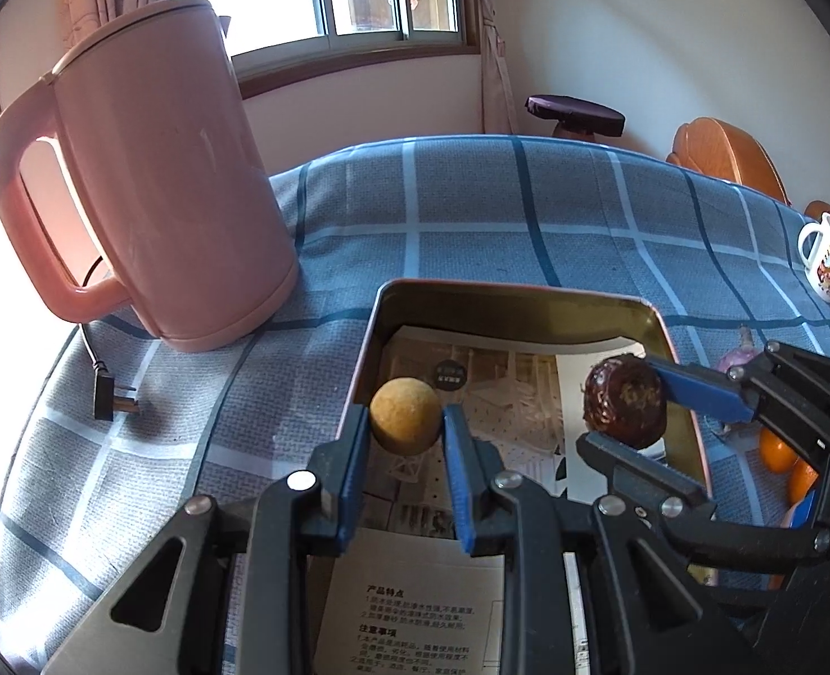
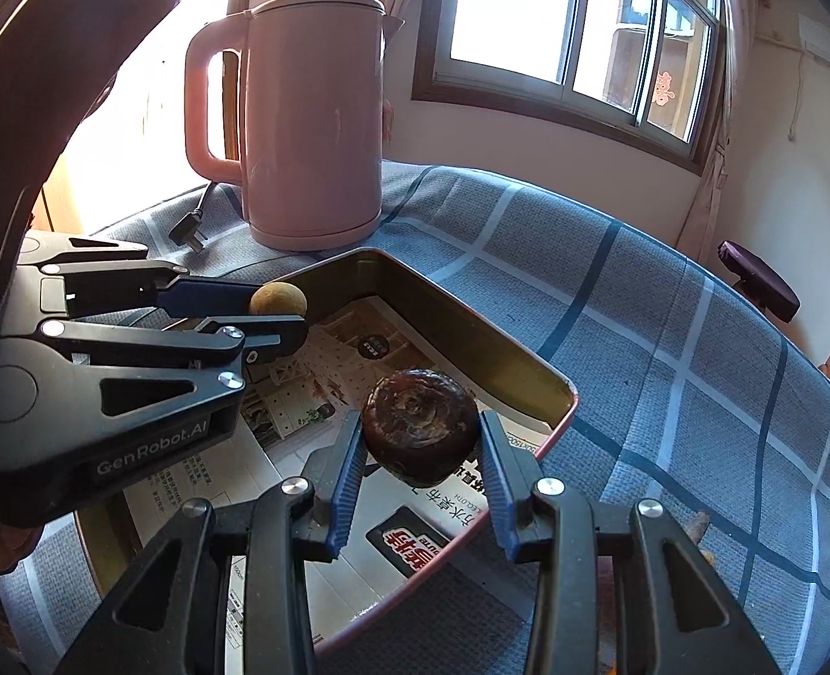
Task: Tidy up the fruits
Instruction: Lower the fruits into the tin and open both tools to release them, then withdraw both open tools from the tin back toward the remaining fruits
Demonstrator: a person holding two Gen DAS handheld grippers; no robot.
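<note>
My left gripper (image 1: 406, 419) is shut on a small round yellow-brown fruit (image 1: 405, 415) and holds it over the left side of a rectangular metal tin (image 1: 505, 289) lined with printed paper. My right gripper (image 2: 420, 439) is shut on a dark brown round fruit (image 2: 419, 427) above the same tin (image 2: 471, 332). In the left wrist view the right gripper (image 1: 623, 399) reaches in from the right with the dark fruit (image 1: 624, 408). In the right wrist view the left gripper (image 2: 285, 312) comes in from the left with the yellow fruit (image 2: 278, 299).
A pink electric kettle (image 1: 167, 180) stands behind the tin on the blue checked tablecloth (image 1: 527, 225), with its plug (image 1: 108, 394) lying loose. A white printed mug (image 1: 828, 259) sits at the far right. Orange fruits (image 1: 777, 450) lie right of the tin, behind the right gripper.
</note>
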